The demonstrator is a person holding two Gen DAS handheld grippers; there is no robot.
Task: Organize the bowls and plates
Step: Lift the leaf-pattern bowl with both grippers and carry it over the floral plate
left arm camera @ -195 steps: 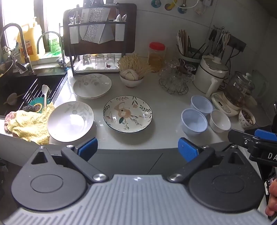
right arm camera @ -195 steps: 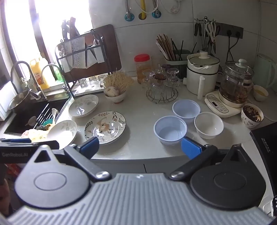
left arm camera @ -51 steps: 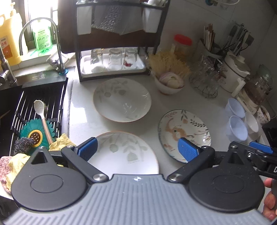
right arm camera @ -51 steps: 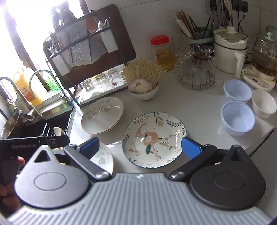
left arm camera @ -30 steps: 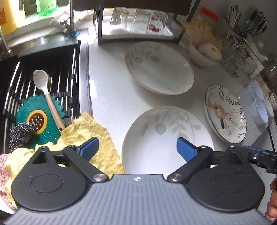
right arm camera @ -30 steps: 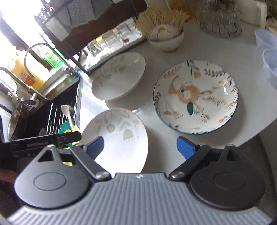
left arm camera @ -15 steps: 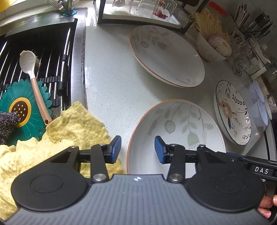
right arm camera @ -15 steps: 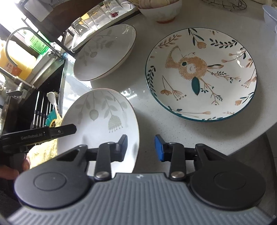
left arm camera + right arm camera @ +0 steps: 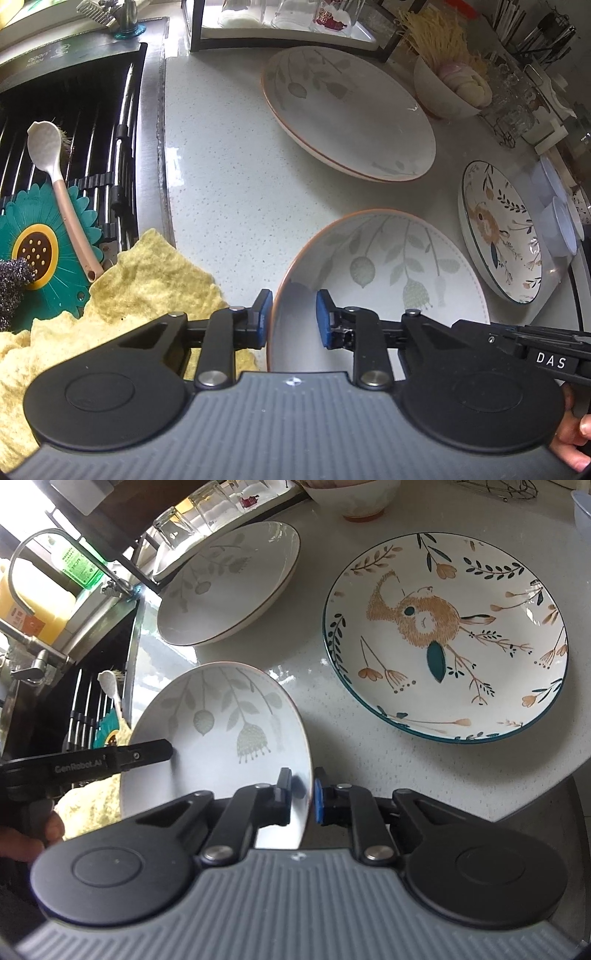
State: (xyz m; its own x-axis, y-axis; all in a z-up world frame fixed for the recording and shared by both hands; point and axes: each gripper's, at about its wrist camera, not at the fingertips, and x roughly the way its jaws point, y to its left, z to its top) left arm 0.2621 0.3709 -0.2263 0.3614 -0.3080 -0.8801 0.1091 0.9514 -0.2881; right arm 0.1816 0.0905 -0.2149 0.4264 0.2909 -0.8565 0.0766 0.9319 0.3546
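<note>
A white leaf-patterned plate (image 9: 388, 273) sits at the counter's front edge, also in the right wrist view (image 9: 218, 738). My left gripper (image 9: 291, 317) straddles its left rim, fingers nearly closed on it. My right gripper (image 9: 301, 799) is shut on its right rim, pads on both sides. A second leaf-patterned plate (image 9: 347, 114) (image 9: 229, 579) lies behind it. A plate with an animal drawing (image 9: 498, 229) (image 9: 447, 635) lies to the right.
A yellow cloth (image 9: 122, 291) lies left of the near plate, by the sink rack (image 9: 74, 122) with a spoon (image 9: 55, 177). A bowl of food (image 9: 450, 88) and pale blue bowls (image 9: 557, 225) stand at the right. A glass rack (image 9: 207, 509) is behind.
Both grippers have moved down onto the near plate and narrowed over its opposite rims. The plate now appears tilted in the right wrist view.
</note>
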